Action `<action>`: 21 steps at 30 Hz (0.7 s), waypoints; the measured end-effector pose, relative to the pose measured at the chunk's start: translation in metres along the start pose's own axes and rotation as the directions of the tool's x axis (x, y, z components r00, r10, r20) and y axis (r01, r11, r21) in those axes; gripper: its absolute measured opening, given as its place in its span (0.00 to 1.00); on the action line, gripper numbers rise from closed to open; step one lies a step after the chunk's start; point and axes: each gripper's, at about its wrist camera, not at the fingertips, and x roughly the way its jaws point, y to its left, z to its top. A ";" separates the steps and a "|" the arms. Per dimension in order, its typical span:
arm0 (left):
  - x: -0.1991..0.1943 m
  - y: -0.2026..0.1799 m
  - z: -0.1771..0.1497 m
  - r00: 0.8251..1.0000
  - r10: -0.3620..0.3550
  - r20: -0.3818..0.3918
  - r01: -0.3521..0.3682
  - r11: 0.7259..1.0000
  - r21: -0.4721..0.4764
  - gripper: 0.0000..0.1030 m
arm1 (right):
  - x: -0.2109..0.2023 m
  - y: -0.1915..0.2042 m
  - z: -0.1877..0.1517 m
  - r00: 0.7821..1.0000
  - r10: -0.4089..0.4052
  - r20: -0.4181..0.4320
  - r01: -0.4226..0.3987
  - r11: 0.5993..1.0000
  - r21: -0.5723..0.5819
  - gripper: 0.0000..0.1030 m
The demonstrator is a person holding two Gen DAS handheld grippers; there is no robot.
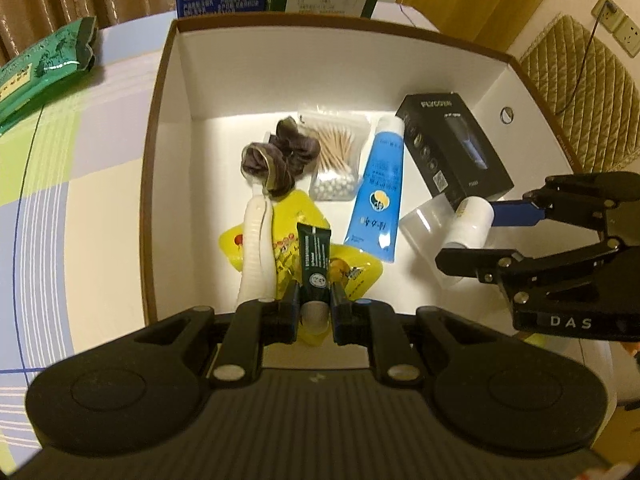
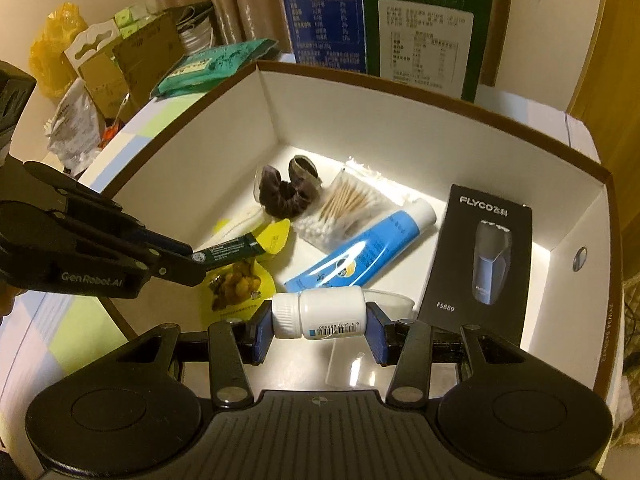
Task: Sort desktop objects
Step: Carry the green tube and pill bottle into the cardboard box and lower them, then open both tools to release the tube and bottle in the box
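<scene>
Placement is the step, I judge: left gripper (image 1: pixel 314 304) fingers pinch a dark green tube (image 1: pixel 316 258) over the yellow packets (image 1: pixel 280 248); lower before letting go. Right gripper (image 2: pixel 320 326) fingers clamp a white bottle (image 2: pixel 320 316) above the box (image 2: pixel 400 92) floor; set it beside the blue tube (image 2: pixel 360 256).
</scene>
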 end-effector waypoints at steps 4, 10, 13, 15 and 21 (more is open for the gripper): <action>0.002 0.000 -0.001 1.000 -0.006 -0.009 0.006 1.000 -0.004 0.13 | 0.001 -0.001 0.000 1.000 -0.003 -0.008 0.003 1.000 0.012 0.43; 0.000 -0.003 -0.001 1.000 0.003 -0.004 -0.003 1.000 0.015 0.18 | 0.004 0.002 0.001 1.000 0.003 -0.022 -0.003 1.000 0.013 0.43; -0.001 -0.002 -0.001 1.000 0.003 0.003 -0.003 1.000 0.016 0.18 | 0.005 0.004 0.001 1.000 0.006 -0.025 -0.005 1.000 0.011 0.43; -0.003 -0.002 -0.001 1.000 -0.002 0.014 0.002 1.000 0.013 0.18 | 0.006 0.004 0.001 1.000 0.007 -0.028 -0.006 1.000 0.010 0.43; -0.006 -0.002 -0.001 1.000 -0.003 0.028 0.003 1.000 0.012 0.20 | 0.010 0.007 0.001 0.999 0.007 -0.041 -0.006 1.000 0.012 0.43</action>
